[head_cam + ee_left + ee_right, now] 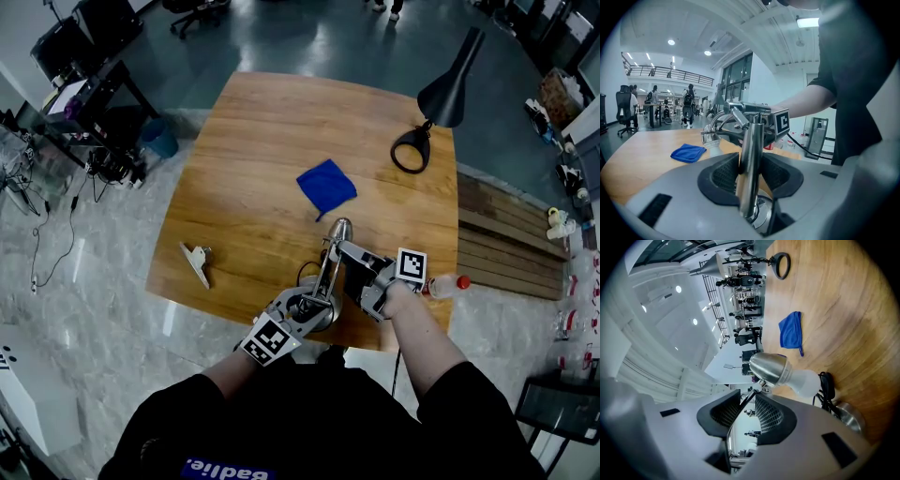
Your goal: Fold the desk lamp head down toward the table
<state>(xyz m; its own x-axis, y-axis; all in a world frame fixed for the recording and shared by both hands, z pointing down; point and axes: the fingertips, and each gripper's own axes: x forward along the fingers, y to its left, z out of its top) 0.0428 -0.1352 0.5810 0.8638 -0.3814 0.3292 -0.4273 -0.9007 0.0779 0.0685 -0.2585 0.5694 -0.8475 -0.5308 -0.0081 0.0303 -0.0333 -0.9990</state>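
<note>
Desk lamp head [769, 369] — right gripper [747, 401] level behind it, jaws apart.

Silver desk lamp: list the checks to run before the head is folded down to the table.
1. Left gripper clamped on the lamp post: ok.
2. Right gripper holding the thin lamp arm: not ok; the arm lies between the fingers, which stand apart.
3. Bulb seated in the lamp head: ok.
4. Blue cloth clear of the head's landing spot on the table: cannot tell; it lies close ahead.
5. Black cord free near the base: cannot tell.
</note>
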